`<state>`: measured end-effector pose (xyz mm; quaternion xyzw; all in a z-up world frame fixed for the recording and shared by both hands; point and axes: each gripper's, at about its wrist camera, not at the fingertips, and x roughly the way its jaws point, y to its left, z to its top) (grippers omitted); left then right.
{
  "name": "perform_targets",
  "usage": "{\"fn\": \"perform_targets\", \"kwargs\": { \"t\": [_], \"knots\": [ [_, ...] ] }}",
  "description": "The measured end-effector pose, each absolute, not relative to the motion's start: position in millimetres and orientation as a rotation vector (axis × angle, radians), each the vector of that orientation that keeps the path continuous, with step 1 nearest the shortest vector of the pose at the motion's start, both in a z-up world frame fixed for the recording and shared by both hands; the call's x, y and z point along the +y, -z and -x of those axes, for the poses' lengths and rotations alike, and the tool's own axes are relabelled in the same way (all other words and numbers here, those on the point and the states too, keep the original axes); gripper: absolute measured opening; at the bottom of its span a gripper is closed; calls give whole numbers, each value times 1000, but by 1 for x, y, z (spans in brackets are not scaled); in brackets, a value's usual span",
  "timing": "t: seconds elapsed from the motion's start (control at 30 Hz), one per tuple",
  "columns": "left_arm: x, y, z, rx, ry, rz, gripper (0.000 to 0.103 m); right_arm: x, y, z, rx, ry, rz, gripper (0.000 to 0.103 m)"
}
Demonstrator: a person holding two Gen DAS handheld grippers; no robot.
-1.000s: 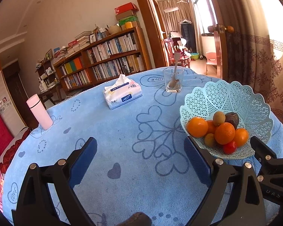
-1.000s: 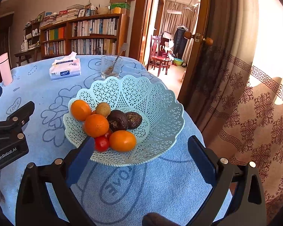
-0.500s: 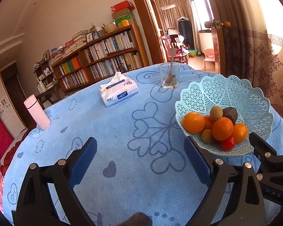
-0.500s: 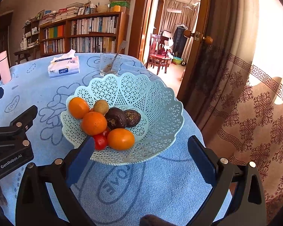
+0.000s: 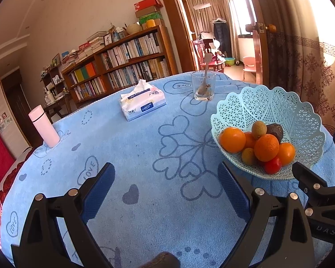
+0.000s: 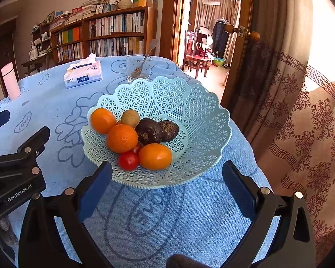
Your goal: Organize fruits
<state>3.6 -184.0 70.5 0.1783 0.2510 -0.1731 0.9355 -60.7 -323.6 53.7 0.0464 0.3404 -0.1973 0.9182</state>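
Holding fruit — scalloped lattice plastic basket [image 6: 189,111].

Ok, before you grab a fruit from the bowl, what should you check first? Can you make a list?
1. Right tool open: ok, blue pads wide apart with nothing between them.
2. Left tool open: ok, also holding nothing.
3. Fruit in reach of the right tool: ok, the bowl sits right ahead of it.
4. Easy fruit to take: ok, the red tomato and the orange lie nearest, at the bowl's front edge.
5. Pile steady: cannot tell, the fruits lean on each other.
6. Where the fruit should go: cannot tell, no second container shows.
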Motion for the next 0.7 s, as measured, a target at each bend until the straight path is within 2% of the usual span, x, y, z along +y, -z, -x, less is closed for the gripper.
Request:
{"fn": "perform_targets", "kwargs": {
  "t": [0.27, 0.7],
  "knots": [
    [-147, -61, -11, 610, 307, -294, 92, -293, -47, 52, 740, 346, -49, 100],
    [-91, -46, -12, 668, 211, -230, 92, -252, -37, 37, 780, 291, -12, 100]
  ]
}}
